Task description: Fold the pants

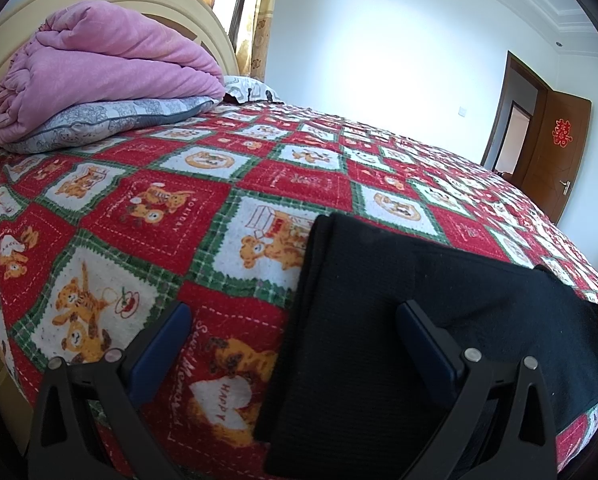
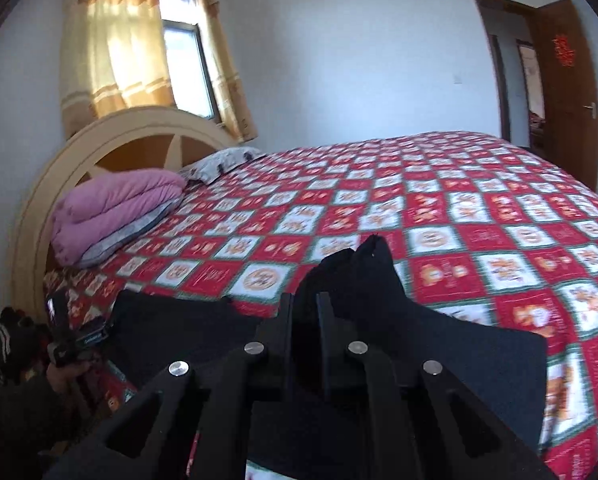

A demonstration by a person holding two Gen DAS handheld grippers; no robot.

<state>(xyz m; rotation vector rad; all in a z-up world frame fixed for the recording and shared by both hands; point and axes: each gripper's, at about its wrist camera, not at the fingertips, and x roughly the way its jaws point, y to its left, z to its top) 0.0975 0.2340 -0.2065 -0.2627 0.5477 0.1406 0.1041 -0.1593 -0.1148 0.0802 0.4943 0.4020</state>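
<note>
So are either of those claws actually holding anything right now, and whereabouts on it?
The right claw is shut on the black pants, pinching a bunched-up fold of fabric that pokes up between its fingers. The left claw is open, holding nothing.

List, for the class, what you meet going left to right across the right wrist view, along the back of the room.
Pink folded quilt → yellow curtained window → small white wall switch → open brown wooden door.
</note>
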